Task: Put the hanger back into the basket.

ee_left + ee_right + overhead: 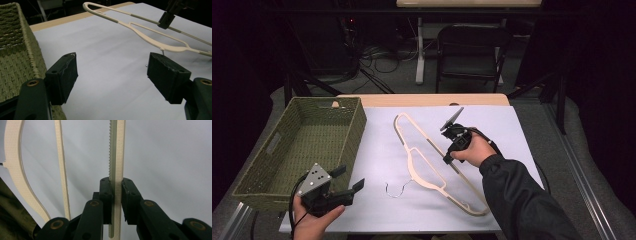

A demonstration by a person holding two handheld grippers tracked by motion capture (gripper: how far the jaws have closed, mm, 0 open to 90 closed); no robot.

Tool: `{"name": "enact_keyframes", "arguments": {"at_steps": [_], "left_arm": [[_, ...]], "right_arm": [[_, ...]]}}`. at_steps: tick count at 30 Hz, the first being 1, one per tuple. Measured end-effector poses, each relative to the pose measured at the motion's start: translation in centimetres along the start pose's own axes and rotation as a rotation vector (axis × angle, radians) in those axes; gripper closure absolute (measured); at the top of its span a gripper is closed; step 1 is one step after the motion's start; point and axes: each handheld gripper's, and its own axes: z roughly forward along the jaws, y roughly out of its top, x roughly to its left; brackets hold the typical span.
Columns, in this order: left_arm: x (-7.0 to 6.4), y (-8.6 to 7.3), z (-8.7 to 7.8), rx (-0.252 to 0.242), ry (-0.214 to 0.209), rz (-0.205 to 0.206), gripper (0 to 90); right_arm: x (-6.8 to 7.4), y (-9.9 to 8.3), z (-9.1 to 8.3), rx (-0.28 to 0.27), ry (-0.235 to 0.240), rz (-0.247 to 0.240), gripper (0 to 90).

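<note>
A cream plastic hanger (411, 162) with a metal hook (396, 190) lies slantwise on the white sheet (507, 130). My right gripper (446, 158) points down at it from a hand and is shut on the hanger's straight ribbed bar (117, 150); in the right gripper view both black jaws of this gripper (116, 186) squeeze that bar. My left gripper (349, 178) is held low at the front left, beside the basket, open with nothing between its pads (62, 77). In the left gripper view the hanger (140, 32) lies ahead and to the right.
A green woven basket (354, 127) stands at the left of the table, close to my left gripper; its wall (17, 50) is seen in the left gripper view. A folding chair (469, 50) and cables are behind the table's wooden far edge (422, 100).
</note>
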Motion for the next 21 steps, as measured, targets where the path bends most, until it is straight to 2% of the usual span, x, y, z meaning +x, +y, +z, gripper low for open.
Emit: {"name": "enact_keyframes", "arguments": {"at_steps": [1, 2, 3, 4, 5, 6, 8, 9, 10, 12, 17, 19, 21], "left_arm": [[-0.1, 0.1, 0.1, -0.005, -0.001, 0.002, 24.6], [-0.3, 0.1, 0.1, -0.011, -0.002, -0.001, 24.9], [-0.4, 0.2, 0.3, -0.012, -0.003, 0.0, 25.4], [-0.5, 0.2, 0.5, -0.013, -0.006, -0.001, 25.7], [-0.7, 0.3, 0.6, -0.01, -0.008, -0.001, 25.9], [-0.8, 0.3, 0.8, -0.013, -0.011, -0.003, 26.0], [-1.1, 0.3, 1.2, -0.015, -0.017, -0.008, 26.4], [-1.1, 0.3, 1.3, -0.016, -0.019, -0.011, 26.7], [-1.2, 0.3, 1.4, -0.018, -0.019, -0.014, 26.8], [-1.4, 0.3, 1.6, -0.024, -0.021, -0.02, 27.5], [-1.6, 0.0, 1.9, -0.021, -0.027, -0.018, 29.3], [-1.8, -0.1, 2.0, -0.019, -0.03, -0.019, 30.1], [-2.0, -0.2, 2.3, -0.015, -0.042, -0.014, 30.6]], "right_arm": [[-0.2, 0.2, -0.7, 0.079, -0.012, -0.023, 79.8], [-0.1, -0.1, -0.3, -0.012, 0.006, 0.002, 79.9], [-0.2, -0.2, -0.1, -0.067, 0.01, -0.002, 79.8], [-0.1, -0.3, -0.1, -0.099, 0.019, 0.03, 79.8], [-0.3, -0.2, -0.5, -0.064, 0.019, 0.002, 79.9], [-0.1, -0.4, -0.4, -0.115, 0.03, 0.027, 79.8], [-0.2, -0.4, -0.9, -0.123, 0.032, -0.003, 79.9], [-0.1, -0.5, -1.2, -0.13, 0.04, 0.008, 79.8], [-0.2, -0.5, -1.5, -0.13, 0.031, -0.004, 79.8], [-0.2, -0.7, -1.7, -0.181, 0.051, 0.016, 79.8], [-0.5, -1.1, -2.0, -0.217, 0.068, 0.04, 79.8], [-0.6, -1.3, -1.8, -0.266, 0.083, 0.065, 79.8], [-0.8, -1.3, -1.8, -0.278, 0.083, 0.071, 79.8]]}}
